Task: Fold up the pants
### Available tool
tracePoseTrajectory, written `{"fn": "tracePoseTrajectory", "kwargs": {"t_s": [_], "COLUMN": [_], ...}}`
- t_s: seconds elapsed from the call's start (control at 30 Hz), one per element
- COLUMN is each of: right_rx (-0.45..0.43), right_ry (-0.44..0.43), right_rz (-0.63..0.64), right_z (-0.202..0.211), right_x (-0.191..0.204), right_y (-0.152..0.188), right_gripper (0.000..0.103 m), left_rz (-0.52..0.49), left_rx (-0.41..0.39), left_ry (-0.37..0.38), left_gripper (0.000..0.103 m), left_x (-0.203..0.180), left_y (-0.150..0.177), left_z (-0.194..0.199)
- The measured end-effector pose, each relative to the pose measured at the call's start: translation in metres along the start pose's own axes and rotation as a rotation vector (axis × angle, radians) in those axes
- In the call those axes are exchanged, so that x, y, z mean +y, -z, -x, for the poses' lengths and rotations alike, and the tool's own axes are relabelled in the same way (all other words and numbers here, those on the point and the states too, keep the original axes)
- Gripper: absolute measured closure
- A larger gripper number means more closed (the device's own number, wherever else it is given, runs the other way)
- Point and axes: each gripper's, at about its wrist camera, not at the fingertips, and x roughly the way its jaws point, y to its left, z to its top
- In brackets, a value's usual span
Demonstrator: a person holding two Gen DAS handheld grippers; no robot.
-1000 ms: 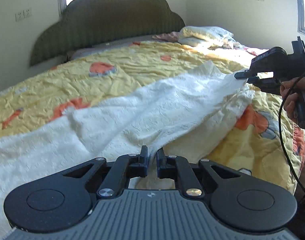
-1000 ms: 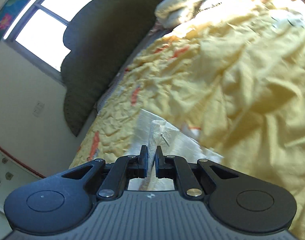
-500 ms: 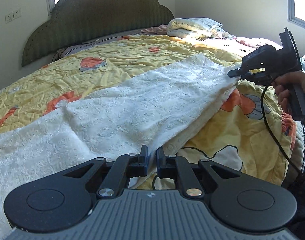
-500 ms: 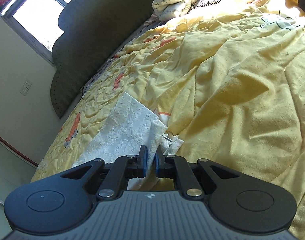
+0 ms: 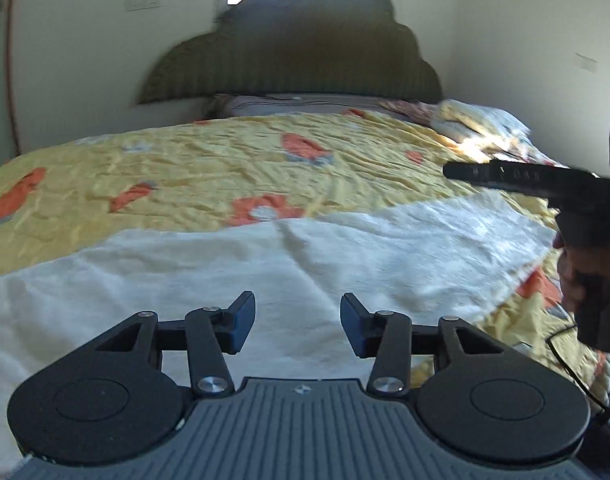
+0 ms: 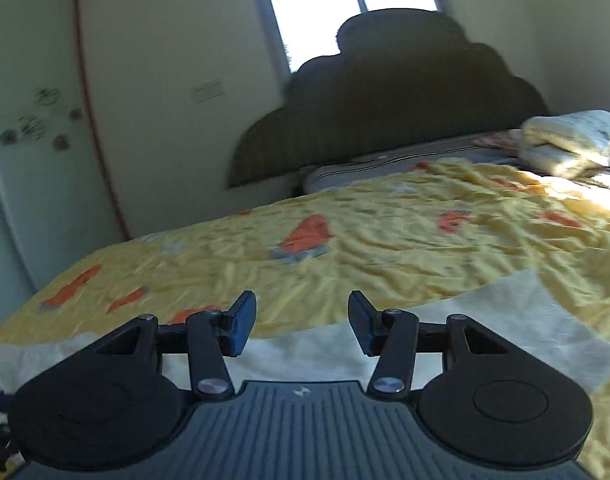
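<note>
1. Left gripper [image 5: 293,320]: jaws apart, nothing between them; it hovers over the near part of the white pants [image 5: 305,264].
2. Right gripper [image 6: 301,330]: jaws apart and empty, poised above the near edge of the same garment. In the left wrist view its black body sits at the far right, above the right end of the cloth.
3. White pants: laid out in a long band, left to right, across the near part of the bed [image 5: 209,168], on the yellow patterned quilt [image 6: 385,248]. The cloth looks mostly flat, with a slight ridge near its middle.
4. Surroundings: dark headboard [image 5: 297,52] at the far end; folded bedding [image 6: 573,140] at far right.
5. Progress, as judged: the garment appears spread and lengthwise doubled; crosswise folds into a compact stack seem not yet done. Blur limits certainty.
</note>
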Motion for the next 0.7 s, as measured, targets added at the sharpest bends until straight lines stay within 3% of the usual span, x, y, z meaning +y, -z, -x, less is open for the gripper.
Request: {"fn": "tracePoseTrajectory", "kwargs": {"t_s": [0.13, 0.27, 0.37, 0.5, 0.63, 0.7], "right_rx": [0.097, 0.119, 0.115, 0.144, 0.187, 0.205], "right_ry": [-0.3, -0.639, -0.794, -0.847, -0.801, -0.805], "right_rz": [0.295, 0.562, 0.715, 0.856, 0.93, 0.918], "right_z": [-0.036, -0.031, -0.021, -0.022, -0.029, -0.032], "right_x": [0.114, 0.225, 0.286, 0.332, 0.344, 0.339], "right_y": [0.021, 0.055, 0.079, 0.108, 0.127, 0.129], "right_gripper": [0.052, 0.055, 0.055, 0.056, 0.079, 0.085], "left_rz": [0.24, 0.484, 0.671, 0.839, 0.915, 0.948], "left_rx": [0.03, 0.032, 0.022, 0.018, -0.011, -0.023], "left_ry": [-0.243, -0.475, -0.549, -0.539, -0.488, -0.459], "left_gripper": [0.049, 0.047, 0.046, 0.048, 0.051, 0.072], "left_x": [0.079, 0.145, 0.185, 0.22, 0.234, 0.24], "left_y": [0.009, 0.031, 0.048, 0.065, 0.072, 0.073], "left_z": [0.038, 0.089, 0.117, 0.135, 0.137, 0.135]}}
